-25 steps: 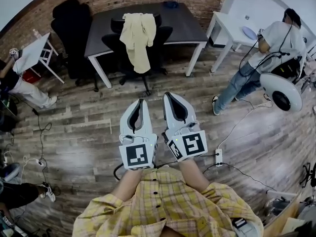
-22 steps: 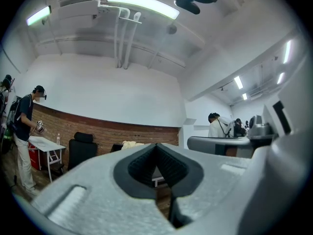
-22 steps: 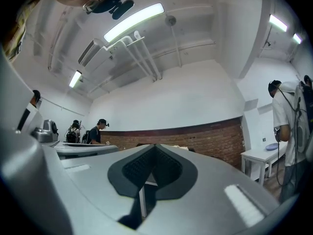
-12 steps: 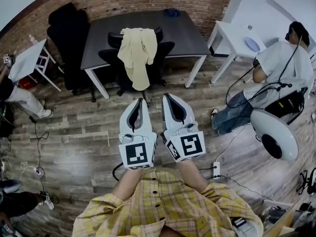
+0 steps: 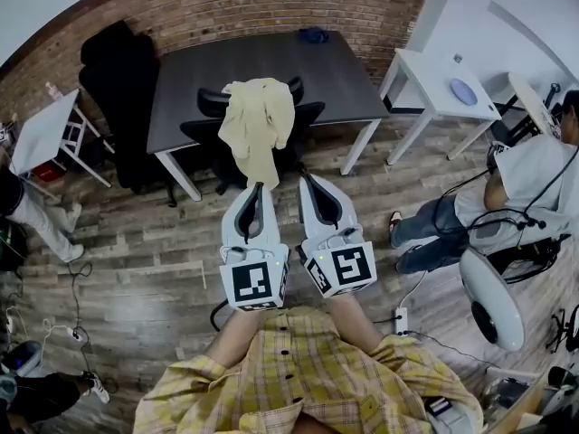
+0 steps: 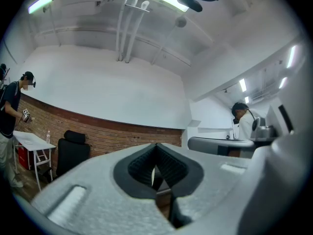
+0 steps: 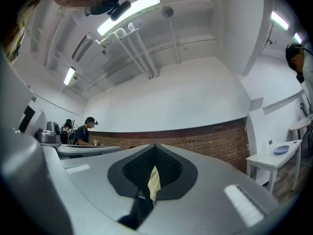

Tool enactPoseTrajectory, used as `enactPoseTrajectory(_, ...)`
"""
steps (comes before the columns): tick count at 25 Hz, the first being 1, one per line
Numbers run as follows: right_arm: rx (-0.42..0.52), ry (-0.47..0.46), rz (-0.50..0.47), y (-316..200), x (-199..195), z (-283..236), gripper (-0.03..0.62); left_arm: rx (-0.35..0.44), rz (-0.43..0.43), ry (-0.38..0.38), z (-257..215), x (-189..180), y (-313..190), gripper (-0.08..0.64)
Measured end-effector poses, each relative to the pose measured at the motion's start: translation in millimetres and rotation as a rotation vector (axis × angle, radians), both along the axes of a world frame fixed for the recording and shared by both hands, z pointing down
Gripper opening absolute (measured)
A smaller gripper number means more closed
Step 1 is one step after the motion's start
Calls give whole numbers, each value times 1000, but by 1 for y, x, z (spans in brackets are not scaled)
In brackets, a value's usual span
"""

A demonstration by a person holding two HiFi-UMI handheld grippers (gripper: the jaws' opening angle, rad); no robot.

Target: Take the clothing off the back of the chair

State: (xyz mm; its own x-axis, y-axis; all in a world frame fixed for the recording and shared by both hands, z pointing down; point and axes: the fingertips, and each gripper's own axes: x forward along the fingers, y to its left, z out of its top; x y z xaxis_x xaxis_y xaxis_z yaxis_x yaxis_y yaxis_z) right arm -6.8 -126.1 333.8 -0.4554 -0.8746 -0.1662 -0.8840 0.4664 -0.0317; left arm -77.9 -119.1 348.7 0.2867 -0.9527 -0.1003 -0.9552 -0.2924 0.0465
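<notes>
Since a second ago the head view has closed in on the black swivel office chair (image 5: 306, 116): the pale yellow fabric garment (image 5: 260, 123) draped over its backrest now hangs with its lower edge just beyond the tips of the grey two-jaw left gripper (image 5: 259, 186) and the matching right gripper (image 5: 305, 175), where before a wide strip of floor lay between them. Both grippers sit side by side as they did then, each with its jaws pressed together on nothing; through the right one's narrow slit a strip of the yellow cloth shows, well apart from the pads. The seated person in a white top (image 5: 529, 174) has slid lower at the right edge. The chair is tucked against a dark grey rectangular table (image 5: 262, 61) before a red brick wall (image 5: 271, 7), on a grey-brown wooden plank floor (image 5: 136, 242). A white side table (image 5: 425, 70) carries a blue plate (image 5: 463, 91). Each gripper's cube bears black-and-white square markers.
</notes>
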Motion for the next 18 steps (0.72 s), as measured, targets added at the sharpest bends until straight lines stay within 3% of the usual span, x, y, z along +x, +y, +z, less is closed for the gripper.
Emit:
enactPoseTrajectory(7, -3, 0, 29, -33, -14, -2, 2, -10, 35, -21, 2, -11, -33, 2)
enactPoseTrajectory(18, -2, 13, 8, -66, -15, -2, 2, -30, 8, -9, 4, -15, -69, 2)
